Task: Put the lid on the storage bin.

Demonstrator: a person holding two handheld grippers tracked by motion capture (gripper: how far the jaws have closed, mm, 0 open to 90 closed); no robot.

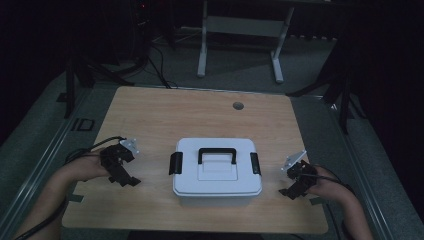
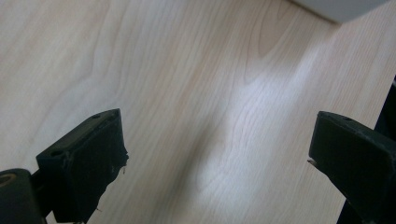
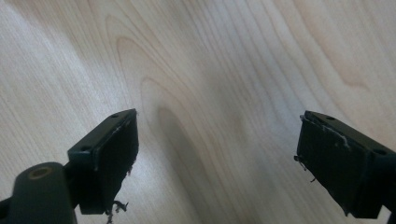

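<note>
Standing near the front middle of the wooden table, a white lidded storage box is seen from the high view, with a black carry handle lying on its lid and a black latch on each short side — the left latch and the right latch. The left gripper is held just above the tabletop to the left of the box, apart from it; in the left gripper view its jaws are spread wide with nothing between them, and a white corner of the box is caught at the top edge. The right gripper is held to the right of the box, also clear of it — its jaws are likewise spread wide over bare wood.
</note>
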